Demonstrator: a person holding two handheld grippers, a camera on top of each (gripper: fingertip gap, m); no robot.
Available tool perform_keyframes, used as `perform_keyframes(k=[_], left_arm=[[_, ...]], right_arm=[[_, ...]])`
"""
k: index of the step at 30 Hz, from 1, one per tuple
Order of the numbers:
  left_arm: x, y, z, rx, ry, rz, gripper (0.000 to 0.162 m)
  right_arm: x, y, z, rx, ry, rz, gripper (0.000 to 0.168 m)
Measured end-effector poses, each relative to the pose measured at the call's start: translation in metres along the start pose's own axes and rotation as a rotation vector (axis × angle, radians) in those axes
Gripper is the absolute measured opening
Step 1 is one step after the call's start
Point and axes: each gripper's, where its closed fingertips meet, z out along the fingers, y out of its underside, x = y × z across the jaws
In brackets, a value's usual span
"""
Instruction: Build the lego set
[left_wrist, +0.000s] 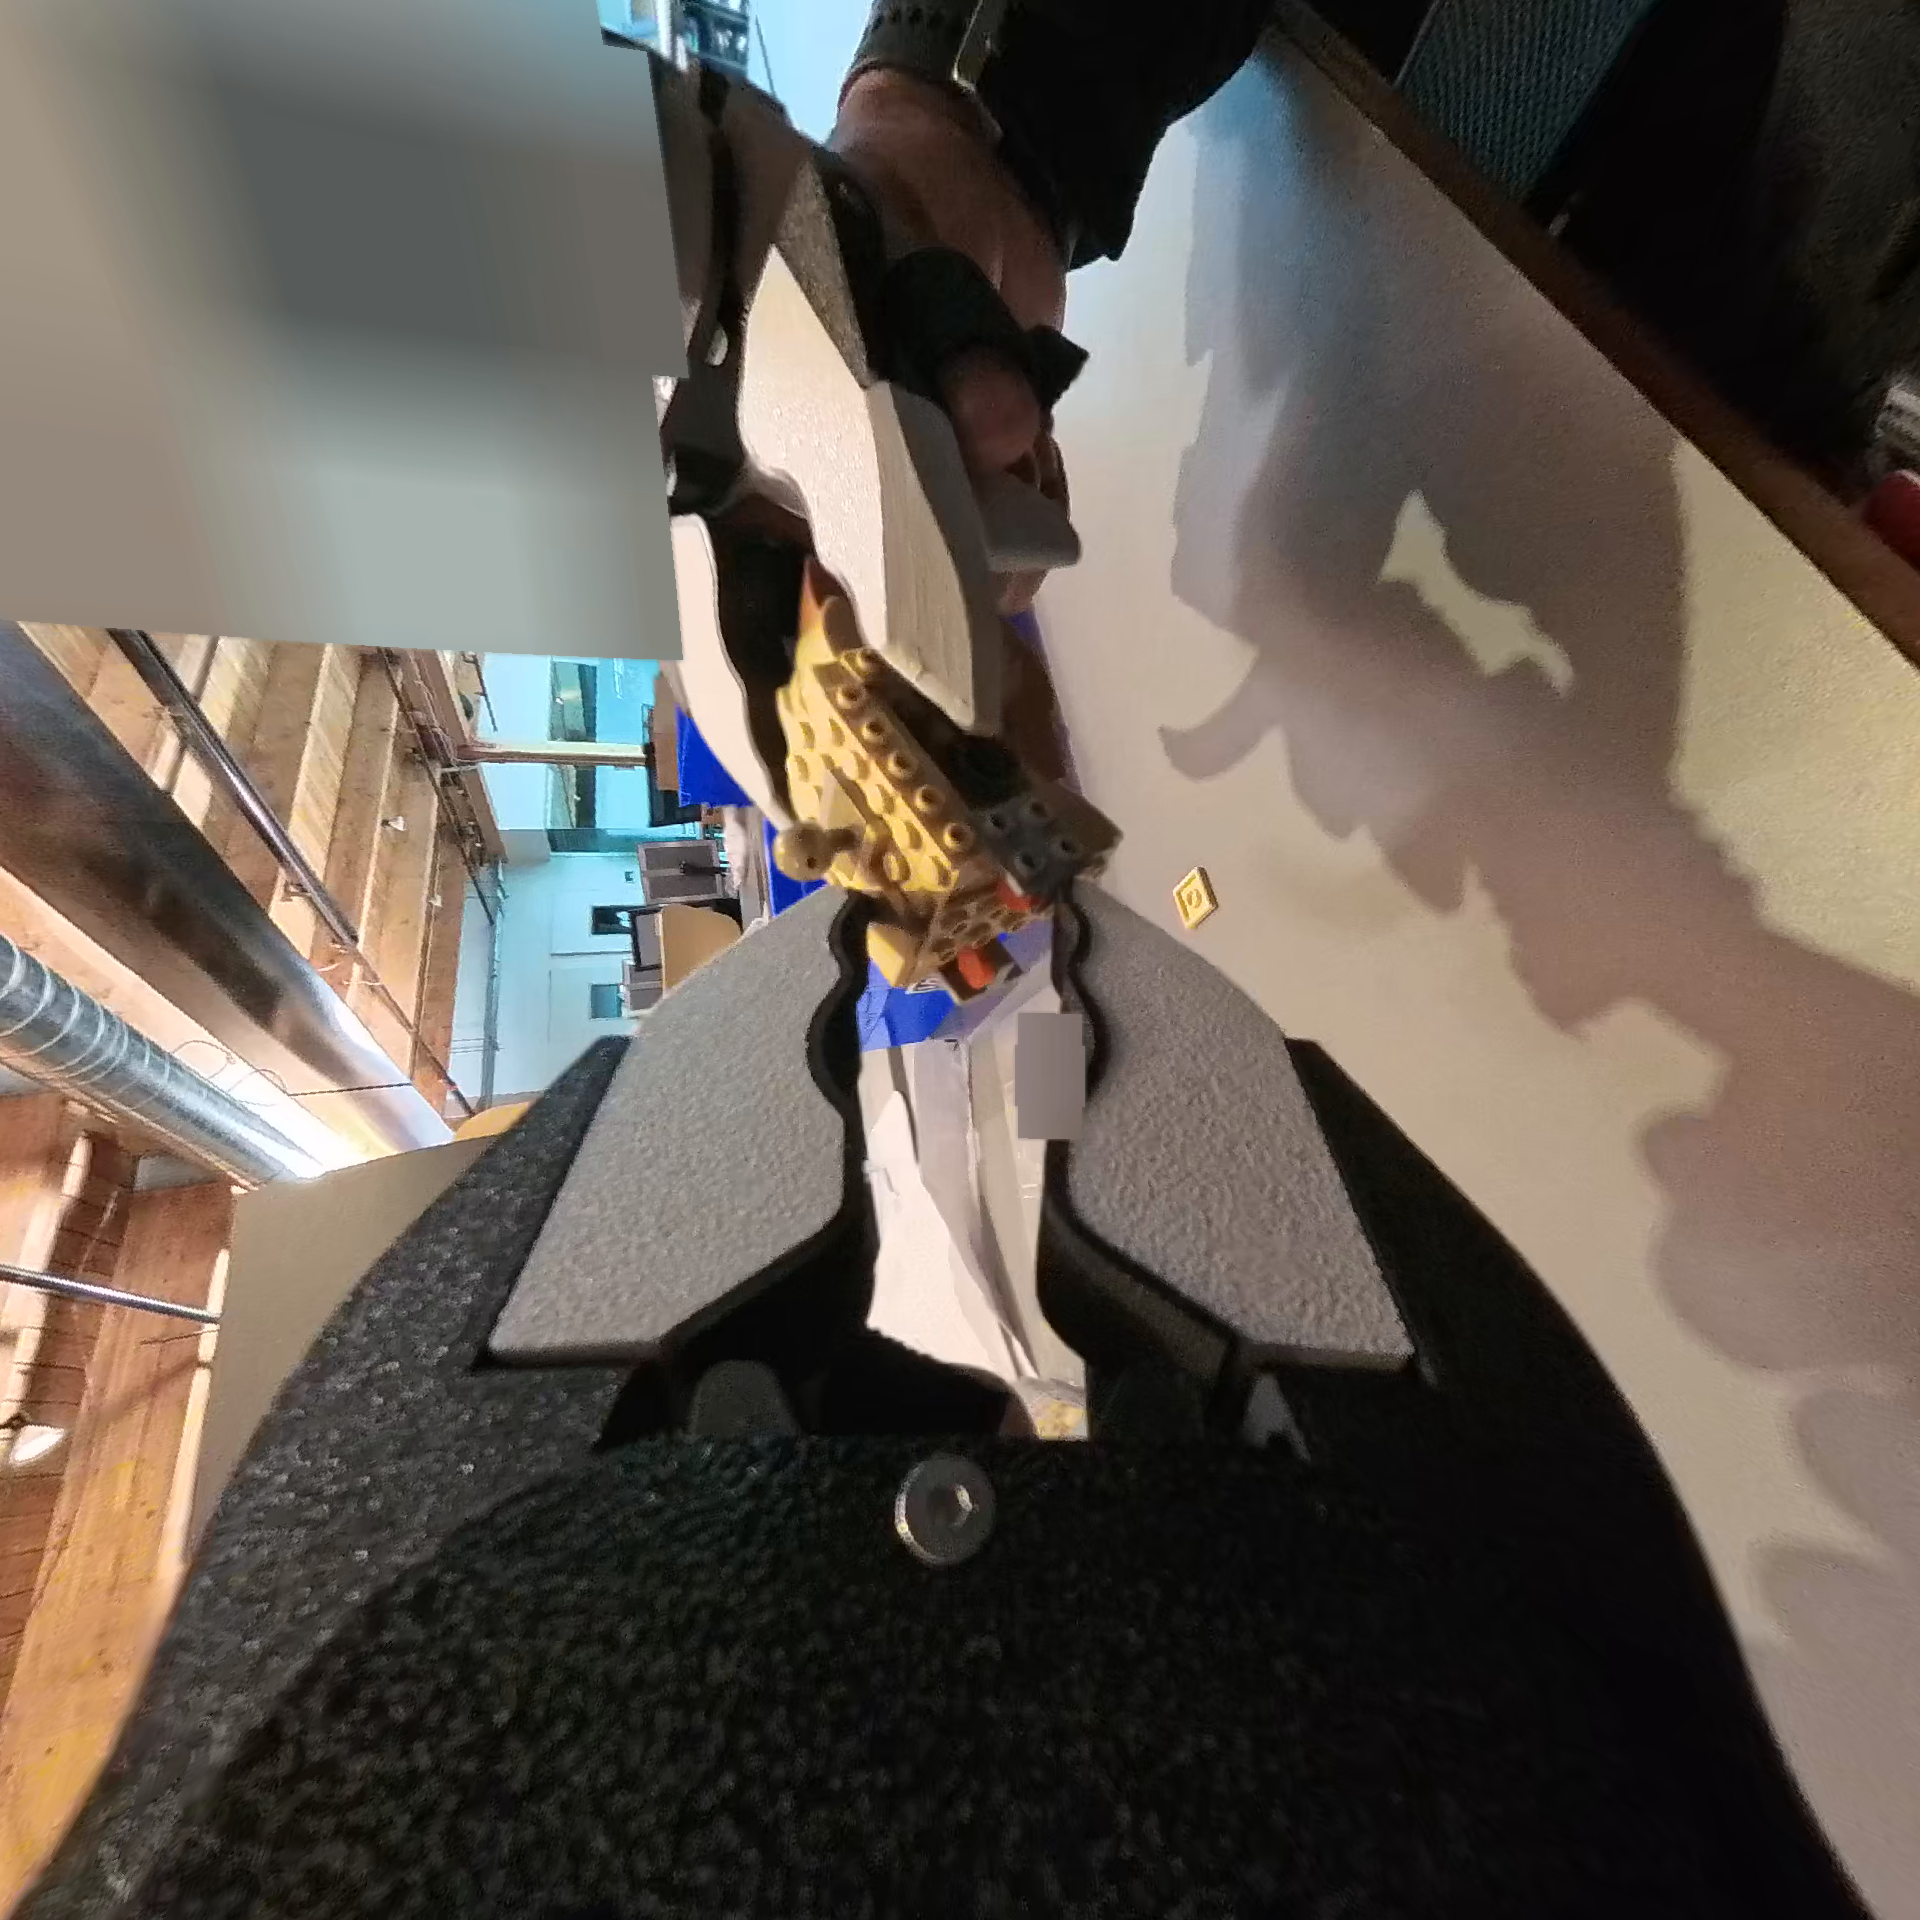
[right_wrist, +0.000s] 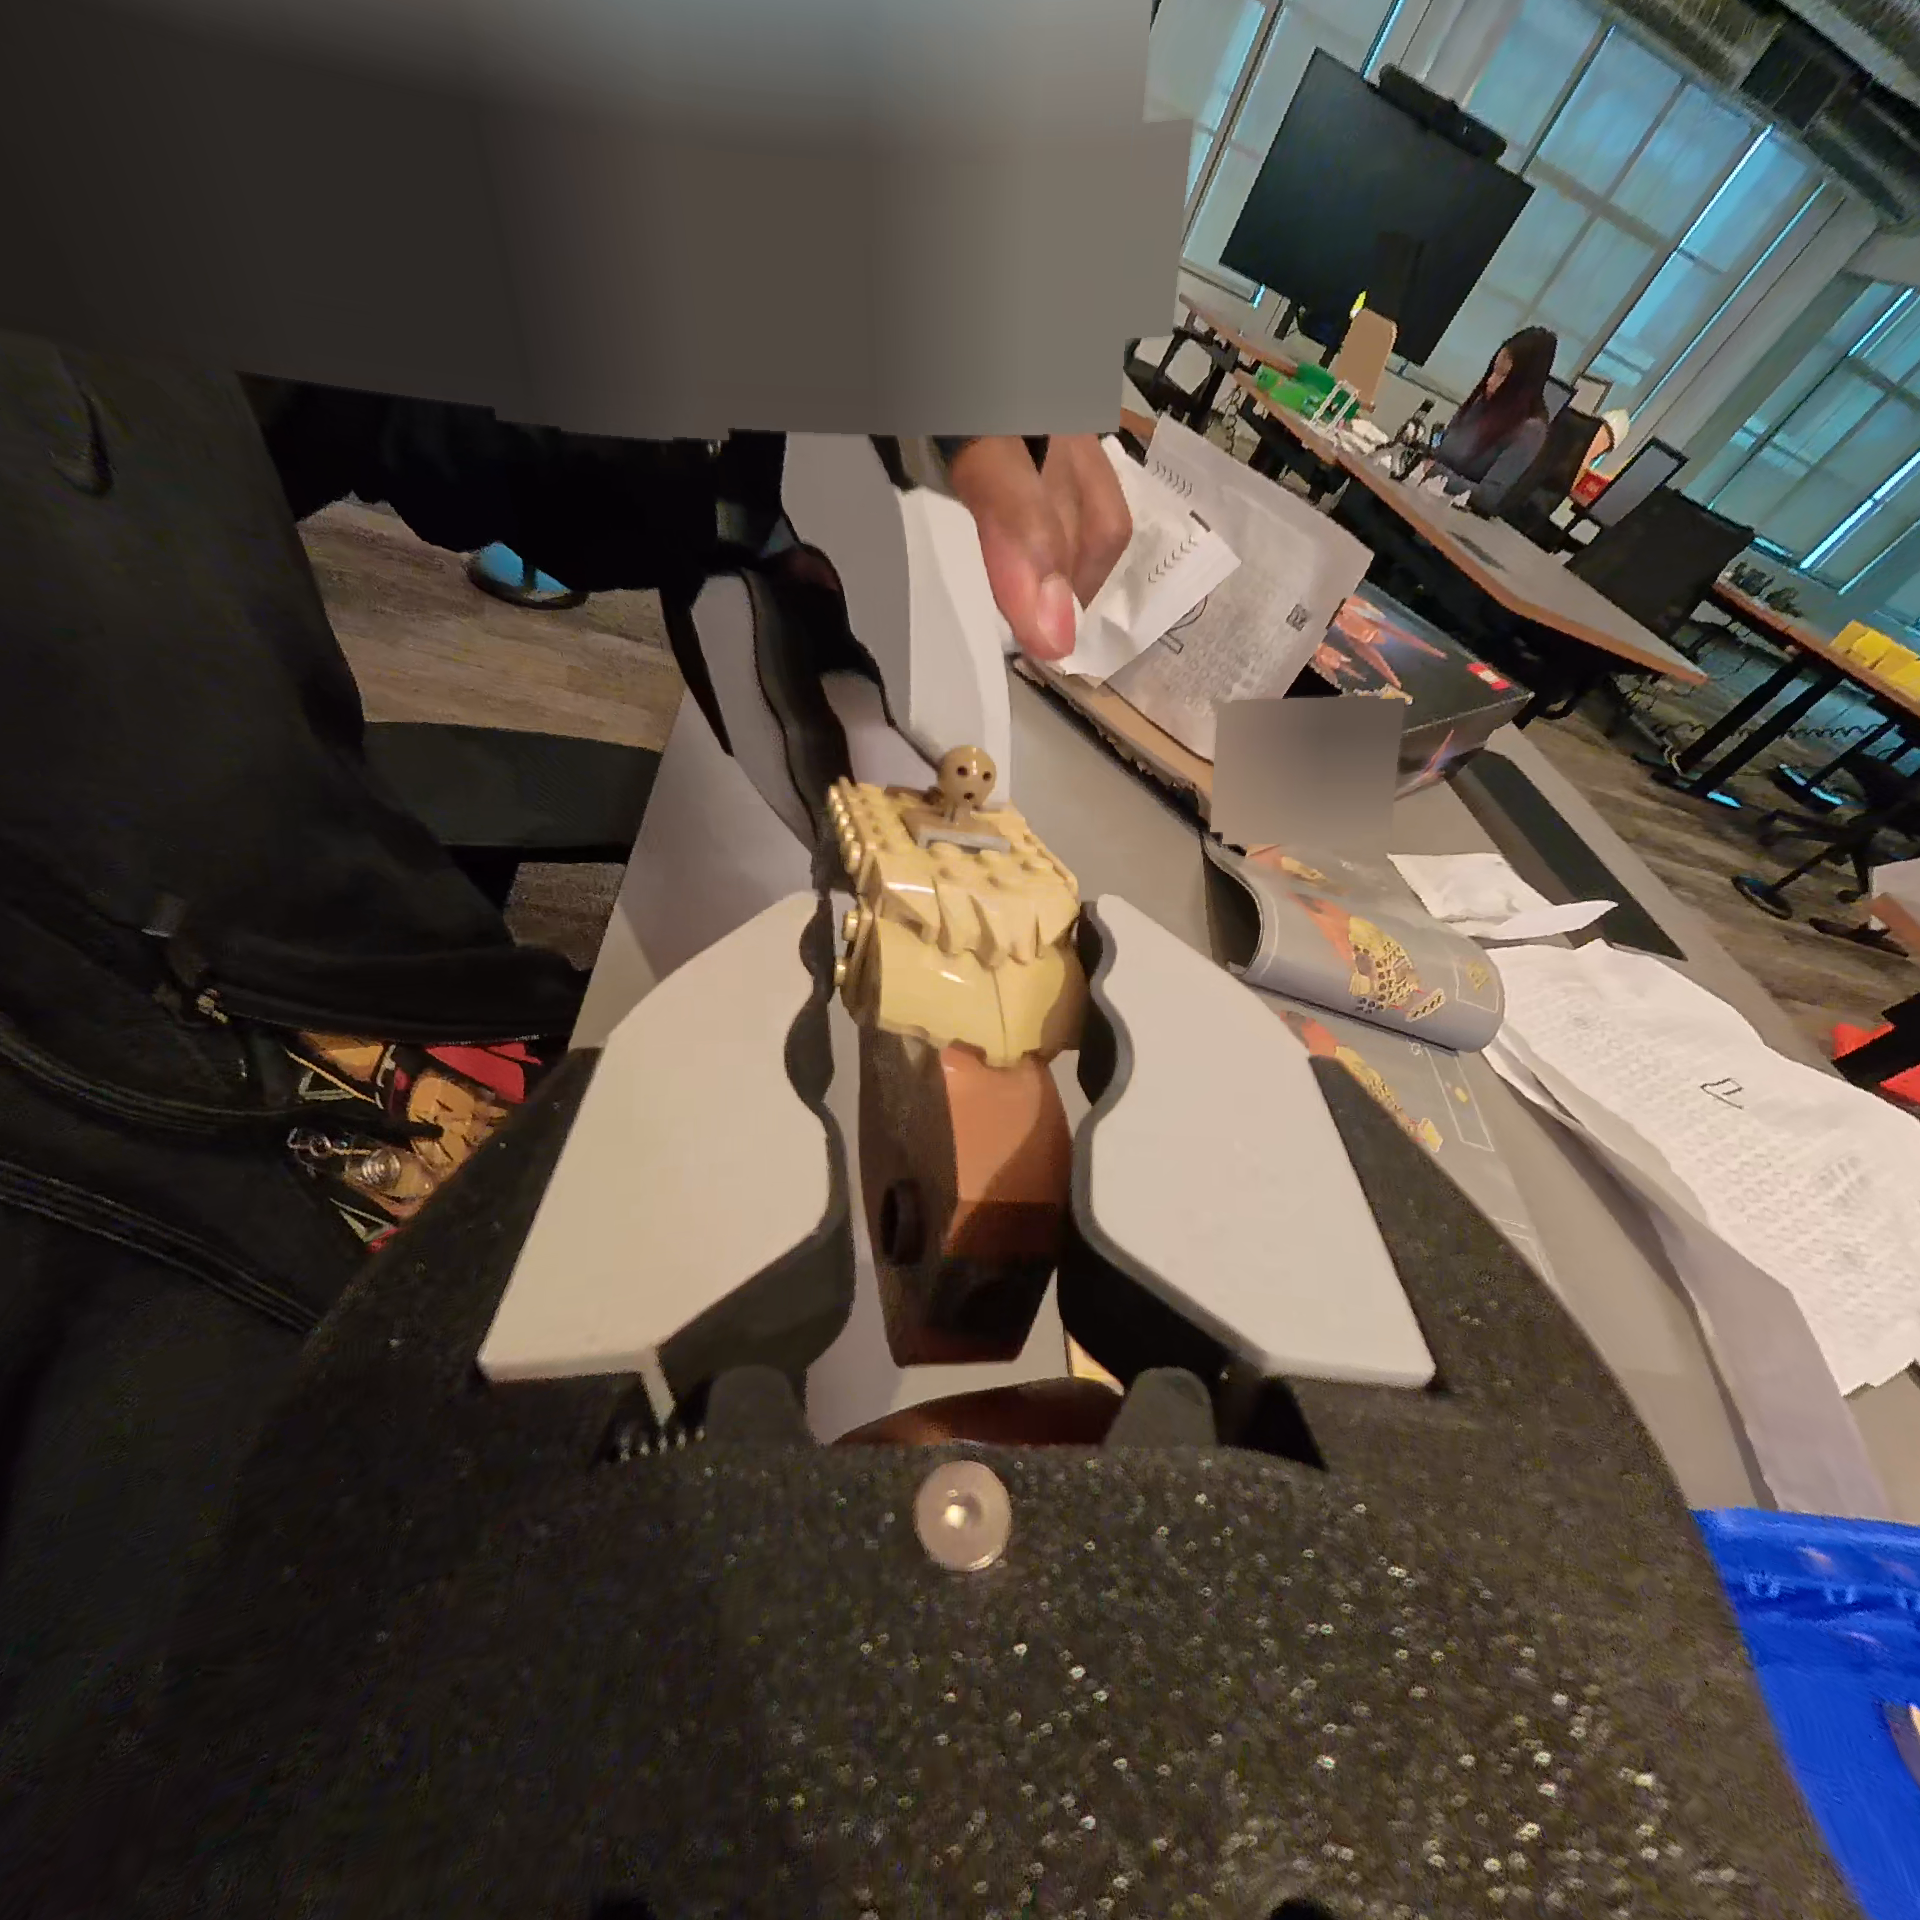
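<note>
At frame centre, the right hand-held gripper (right_wrist: 951, 935) clamps the tan lego model (right_wrist: 951, 935); the left hand-held gripper (left_wrist: 961, 914) pinches its other end, both nearly closed.

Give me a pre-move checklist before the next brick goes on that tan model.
1. Right gripper clamped on the tan model: ok.
2. Left gripper gripping the model's lower end: cannot tell, fingers close but contact unclear.
3. Ball-headed peg seated on top: ok.
4. Loose yellow tile on the table, reachable: cannot tell.
5. Instruction booklet readable: not ok, it is curled.
</note>
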Motion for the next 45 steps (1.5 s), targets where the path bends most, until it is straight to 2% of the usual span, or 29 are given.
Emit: perform_keyframes(k=[7,10,12,15,18,20,26,30,36,45], left_arm=[[0.001,0.007,0.008,-0.031,-0.057,0.028,0.036],[-0.004,0.008,0.005,-0.002,-0.104,-0.106,0.047],[-0.004,0.008,0.003,0.052,-0.109,-0.352,0.055],[-0.010,0.011,0.005,0.150,-0.155,-0.837,0.060],[-0.020,0.011,0.008,0.299,-0.215,-1.257,0.054],[-0.027,0.006,0.009,0.416,-0.239,-1.401,0.046],[-0.030,0.005,0.018,0.491,-0.292,-1.489,0.038],[-0.030,0.003,0.017,0.608,-0.264,-1.579,0.025],[-0.035,0.001,0.013,0.827,-0.234,-1.766,0.022],[-0.038,0.002,0.014,0.889,-0.269,-1.833,0.020]], right_arm=[[0.007,0.006,-0.001,0.021,0.025,0.048,0.044],[0.012,0.006,-0.005,0.079,0.046,0.139,0.044],[0.017,0.003,-0.010,0.144,0.069,0.212,0.044],[0.023,-0.003,-0.018,0.256,0.103,0.296,0.044],[0.027,-0.014,-0.024,0.367,0.119,0.353,0.044],[0.027,-0.020,-0.025,0.422,0.117,0.381,0.044],[0.028,-0.019,-0.016,0.466,0.124,0.462,0.044],[0.030,-0.019,-0.013,0.467,0.143,0.453,0.044],[0.029,-0.017,-0.012,0.456,0.166,0.422,0.044],[0.029,-0.017,-0.011,0.461,0.192,0.408,0.045]])
